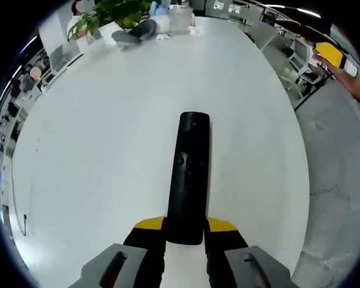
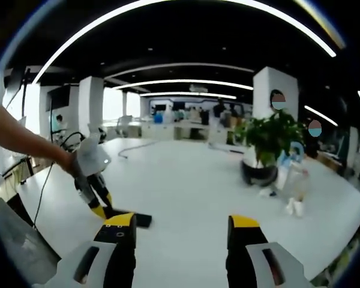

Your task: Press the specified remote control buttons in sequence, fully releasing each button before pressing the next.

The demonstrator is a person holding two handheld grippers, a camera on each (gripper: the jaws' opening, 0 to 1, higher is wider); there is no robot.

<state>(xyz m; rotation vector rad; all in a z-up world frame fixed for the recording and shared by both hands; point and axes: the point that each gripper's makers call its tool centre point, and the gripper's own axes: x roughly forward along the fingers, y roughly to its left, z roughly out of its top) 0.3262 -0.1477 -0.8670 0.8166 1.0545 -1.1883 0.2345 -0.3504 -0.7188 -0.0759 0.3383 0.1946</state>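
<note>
While clamping remote control, left gripper, right gripper parted, white table

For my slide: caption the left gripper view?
Left gripper clamps a black remote on a white table.

A wide white bench stands in a big open office. A potted plant is on it. White pillars rise to a dark ceiling with long curved light strips. Desks are behind the bench.
</note>
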